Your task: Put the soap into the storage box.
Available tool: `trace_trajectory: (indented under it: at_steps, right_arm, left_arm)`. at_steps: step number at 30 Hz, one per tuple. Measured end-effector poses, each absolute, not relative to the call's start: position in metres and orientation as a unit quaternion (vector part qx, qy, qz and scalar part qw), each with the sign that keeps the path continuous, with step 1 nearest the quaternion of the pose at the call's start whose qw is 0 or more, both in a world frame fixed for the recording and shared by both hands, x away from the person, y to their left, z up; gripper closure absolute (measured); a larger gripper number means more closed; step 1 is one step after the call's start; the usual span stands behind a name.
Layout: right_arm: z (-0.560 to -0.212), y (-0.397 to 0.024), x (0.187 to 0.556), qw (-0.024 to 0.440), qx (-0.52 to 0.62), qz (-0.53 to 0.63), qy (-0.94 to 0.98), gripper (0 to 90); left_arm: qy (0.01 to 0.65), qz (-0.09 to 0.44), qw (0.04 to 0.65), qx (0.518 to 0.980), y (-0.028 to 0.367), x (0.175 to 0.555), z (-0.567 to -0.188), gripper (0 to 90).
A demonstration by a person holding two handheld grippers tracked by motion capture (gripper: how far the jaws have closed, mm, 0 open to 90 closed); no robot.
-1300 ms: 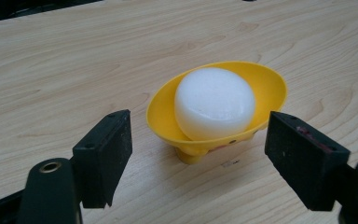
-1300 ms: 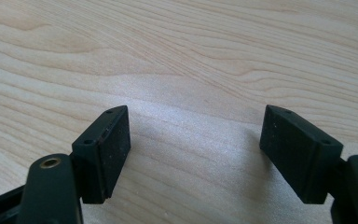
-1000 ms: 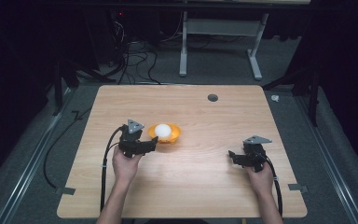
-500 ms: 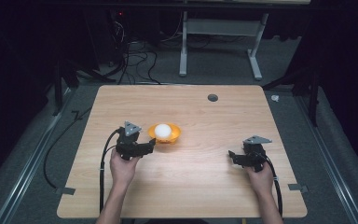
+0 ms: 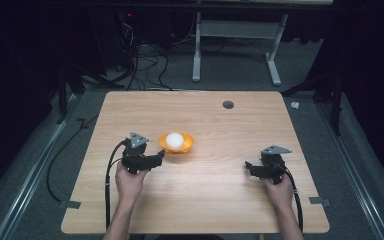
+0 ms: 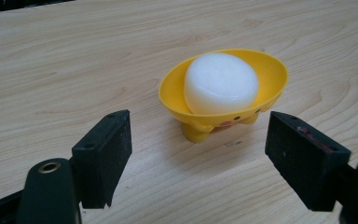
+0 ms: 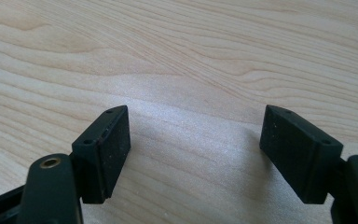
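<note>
A small yellow bowl (image 5: 187,146) (image 6: 272,74) on stubby feet stands left of the table's middle. A white round block (image 5: 174,140) (image 6: 220,84) lies inside it. My left gripper (image 5: 159,159) (image 6: 200,154) is just left of the bowl, open, with nothing between its jaws; the bowl sits a short way beyond them. My right gripper (image 5: 248,168) (image 7: 196,149) hovers low over bare wood at the right, open and empty, jaws pointing left.
The wooden table (image 5: 220,200) has a dark round cable hole (image 5: 228,104) at the back right. Cables trail from both grippers toward the front edge. A white desk frame (image 5: 275,60) and floor cables lie beyond the table.
My left gripper has drawn back a little to the left, away from the bowl. The right gripper has stayed put.
</note>
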State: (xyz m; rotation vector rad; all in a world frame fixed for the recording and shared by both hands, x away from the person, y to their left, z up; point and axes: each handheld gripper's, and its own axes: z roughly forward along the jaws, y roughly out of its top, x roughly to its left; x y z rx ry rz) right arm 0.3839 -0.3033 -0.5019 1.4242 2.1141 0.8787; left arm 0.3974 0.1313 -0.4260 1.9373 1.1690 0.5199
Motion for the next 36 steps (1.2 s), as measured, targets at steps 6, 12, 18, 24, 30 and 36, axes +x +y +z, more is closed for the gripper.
trace_trajectory:
  at_steps: [6, 12, 18, 24, 30, 36]
  right_arm:
    - [-0.502, -0.303, 0.384, 0.221, 0.515, 0.318, 0.765, 25.2]
    - [-0.502, -0.303, 0.384, 0.221, 0.515, 0.318, 0.765, 25.2]
    - [-0.502, -0.303, 0.384, 0.221, 0.515, 0.318, 0.765, 25.2]
    - [-0.502, -0.303, 0.384, 0.221, 0.515, 0.318, 0.765, 25.2]
    - [-0.502, -0.303, 0.384, 0.222, 0.514, 0.317, 0.765, 25.0]
    - [-0.502, -0.303, 0.384, 0.222, 0.513, 0.317, 0.766, 25.0]
  left_arm:
    - [0.466, 0.203, 0.398, 0.764, 0.135, 0.395, -0.429, 23.4]
    - [0.468, 0.198, 0.394, 0.766, 0.135, 0.393, -0.432, 23.4]
    - [0.469, 0.194, 0.392, 0.767, 0.136, 0.392, -0.433, 23.2]
    - [0.472, 0.191, 0.393, 0.766, 0.137, 0.389, -0.435, 23.2]
    - [0.479, 0.186, 0.389, 0.764, 0.139, 0.385, -0.442, 23.2]
    - [0.479, 0.183, 0.388, 0.766, 0.140, 0.384, -0.443, 23.0]
